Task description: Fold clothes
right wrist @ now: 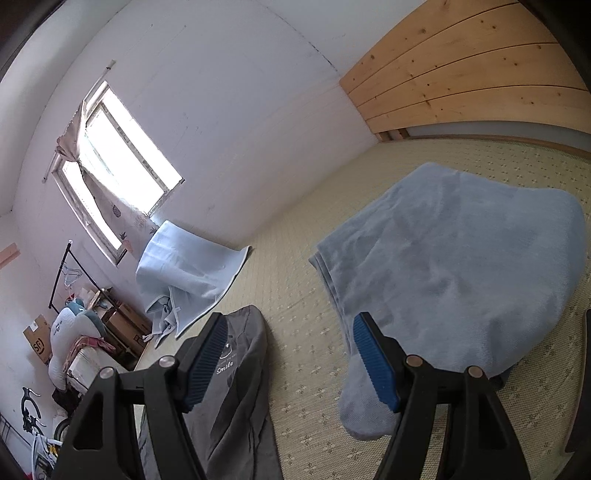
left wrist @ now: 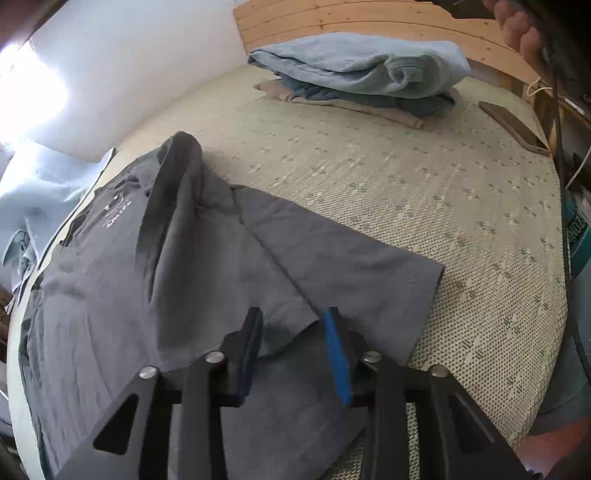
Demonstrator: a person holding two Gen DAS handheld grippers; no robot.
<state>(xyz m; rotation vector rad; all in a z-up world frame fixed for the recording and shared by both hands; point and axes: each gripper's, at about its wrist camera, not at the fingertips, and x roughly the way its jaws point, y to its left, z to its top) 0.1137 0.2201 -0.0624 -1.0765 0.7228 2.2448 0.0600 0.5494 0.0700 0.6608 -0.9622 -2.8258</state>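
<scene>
A grey T-shirt (left wrist: pixel 207 258) with small white print lies spread on the patterned bed mat (left wrist: pixel 406 177), one short sleeve stretched to the right. My left gripper (left wrist: pixel 293 325) points down at the shirt where the sleeve meets the body. A fold of grey cloth lies between its blue pads (left wrist: pixel 336 350), and a gap still shows between them. My right gripper (right wrist: pixel 291 332) hangs open over the mat with nothing between its fingers. The grey T-shirt (right wrist: pixel 240 406) is below its left finger. A folded light blue garment (right wrist: pixel 461 277) lies behind its right finger.
The folded pile (left wrist: pixel 362 66) sits near the wooden headboard (left wrist: pixel 369 18). A dark phone (left wrist: pixel 513 125) lies by the bed's right edge. Pale blue cloth (right wrist: pixel 184 266) is heaped at the wall under the window (right wrist: pixel 118 162). A person's hand (left wrist: pixel 517 29) shows at top right.
</scene>
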